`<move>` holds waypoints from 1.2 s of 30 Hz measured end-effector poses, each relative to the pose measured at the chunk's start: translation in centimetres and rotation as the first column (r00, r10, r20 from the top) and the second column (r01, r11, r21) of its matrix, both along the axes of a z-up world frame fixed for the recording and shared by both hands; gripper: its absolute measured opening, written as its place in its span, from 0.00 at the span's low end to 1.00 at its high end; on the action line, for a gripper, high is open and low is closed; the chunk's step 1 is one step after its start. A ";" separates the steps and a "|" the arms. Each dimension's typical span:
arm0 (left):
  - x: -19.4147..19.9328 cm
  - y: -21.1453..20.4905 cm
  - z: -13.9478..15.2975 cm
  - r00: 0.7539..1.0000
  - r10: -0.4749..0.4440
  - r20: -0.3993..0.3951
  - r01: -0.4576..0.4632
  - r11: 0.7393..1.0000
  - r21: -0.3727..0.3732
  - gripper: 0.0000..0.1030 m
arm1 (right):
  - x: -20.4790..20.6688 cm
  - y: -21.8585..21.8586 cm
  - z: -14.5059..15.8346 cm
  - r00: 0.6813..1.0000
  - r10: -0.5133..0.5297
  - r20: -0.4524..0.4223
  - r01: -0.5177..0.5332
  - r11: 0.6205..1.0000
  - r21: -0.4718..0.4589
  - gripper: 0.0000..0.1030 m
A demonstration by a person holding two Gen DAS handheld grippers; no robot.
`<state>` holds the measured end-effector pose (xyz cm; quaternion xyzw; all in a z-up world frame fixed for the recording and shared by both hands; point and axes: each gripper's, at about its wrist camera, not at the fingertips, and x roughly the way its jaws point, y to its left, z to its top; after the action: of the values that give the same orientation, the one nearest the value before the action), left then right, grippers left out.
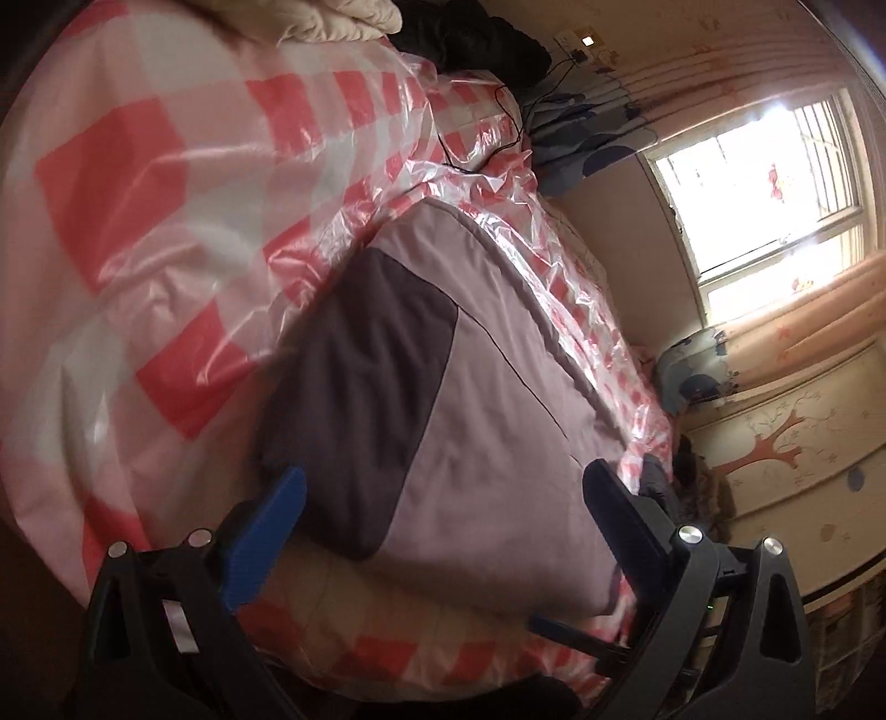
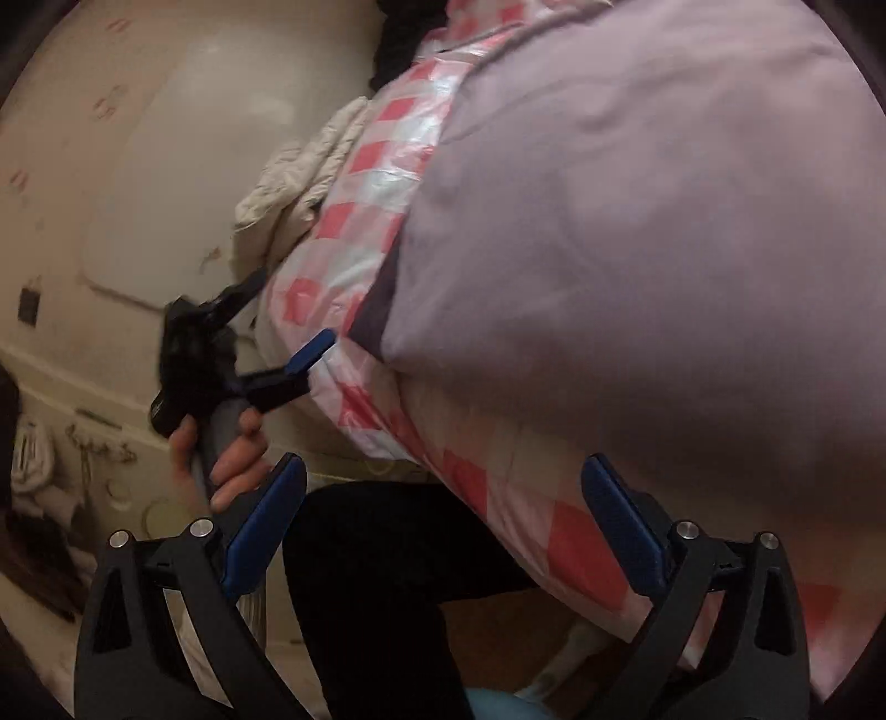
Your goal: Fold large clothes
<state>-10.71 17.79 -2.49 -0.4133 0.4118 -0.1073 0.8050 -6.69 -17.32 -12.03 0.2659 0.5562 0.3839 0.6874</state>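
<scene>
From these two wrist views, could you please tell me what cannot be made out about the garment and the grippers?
- Garment: its type and full outline; the near end is cut off by the left gripper in the left view, and it is blurred and cropped in the right view.
- Right gripper: whether it touches the checked bed cover, which is blurred.
- Dark pile: too dim to identify.

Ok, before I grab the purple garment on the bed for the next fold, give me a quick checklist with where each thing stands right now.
1. Left gripper open: ok.
2. Right gripper open: ok.
3. Neither gripper holding cloth: ok.
4. Purple garment lying flat on the checked bedcover: ok, lightly creased.
5. Garment's near edge between the left fingers: ok.
6. Black cable clear of the garment: ok.
</scene>
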 end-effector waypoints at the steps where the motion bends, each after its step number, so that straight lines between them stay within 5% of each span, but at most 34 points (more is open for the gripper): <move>1: -0.5 -0.2 -0.3 1.000 -0.002 -0.008 0.002 1.000 -0.026 0.93 | 0.1 0.9 -1.1 0.999 -0.027 -0.041 0.028 0.999 0.028 0.93; 4: -1.2 -1.1 -1.9 0.998 -0.023 -0.050 0.019 0.996 -0.082 0.93 | 1.1 2.4 -3.5 0.987 -0.142 -0.082 0.144 0.989 0.019 0.94; 8: -1.1 -3.2 -5.1 0.991 -0.074 -0.113 0.056 0.987 -0.154 0.93 | 1.8 1.6 -2.4 0.957 -0.276 -0.084 0.287 0.942 0.172 0.94; 12: 1.3 -5.0 -7.4 0.988 -0.079 -0.134 0.051 0.979 -0.197 0.93 | 2.2 1.5 -1.4 0.955 -0.291 -0.063 0.298 0.930 0.216 0.94; 17: 5.9 -6.6 -8.4 0.992 -0.035 -0.122 0.018 0.990 -0.141 0.93 | 2.3 0.6 -1.0 0.968 -0.238 -0.081 0.250 0.947 0.202 0.94; 20: 6.7 -6.5 -7.9 0.996 0.018 -0.084 -0.030 0.990 -0.138 0.93 | 0.8 -4.0 -0.7 0.972 -0.218 -0.083 0.228 0.962 0.147 0.94; 22: 6.8 -6.2 -8.0 0.998 0.022 -0.058 -0.031 0.987 -0.159 0.93 | -0.8 -9.3 -0.8 0.953 -0.293 -0.075 0.300 0.949 0.098 0.94; 26: 6.9 -6.1 -8.6 0.997 0.047 -0.068 -0.060 0.976 -0.210 0.93 | -2.5 -21.2 -3.8 0.838 -0.512 -0.190 0.532 0.844 0.071 0.94; 29: 6.9 -6.4 -8.3 0.997 0.057 -0.057 -0.068 0.971 -0.227 0.93 | -2.4 -26.2 -4.9 0.783 -0.572 -0.244 0.618 0.761 0.196 0.94; 32: 7.0 -6.2 -8.4 0.996 0.070 -0.047 -0.080 0.964 -0.252 0.93 | -1.8 -27.1 -4.1 0.794 -0.566 -0.223 0.607 0.719 0.338 0.94; 36: 6.9 -5.3 -8.4 0.996 0.060 -0.062 -0.072 0.973 -0.218 0.93 | -0.7 -26.3 -4.7 0.822 -0.533 -0.198 0.569 0.780 0.260 0.94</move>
<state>-3.82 12.53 -10.92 -0.5161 0.4055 -0.1137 0.7459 -7.36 -43.60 -16.74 0.5421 0.4253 0.2321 0.6866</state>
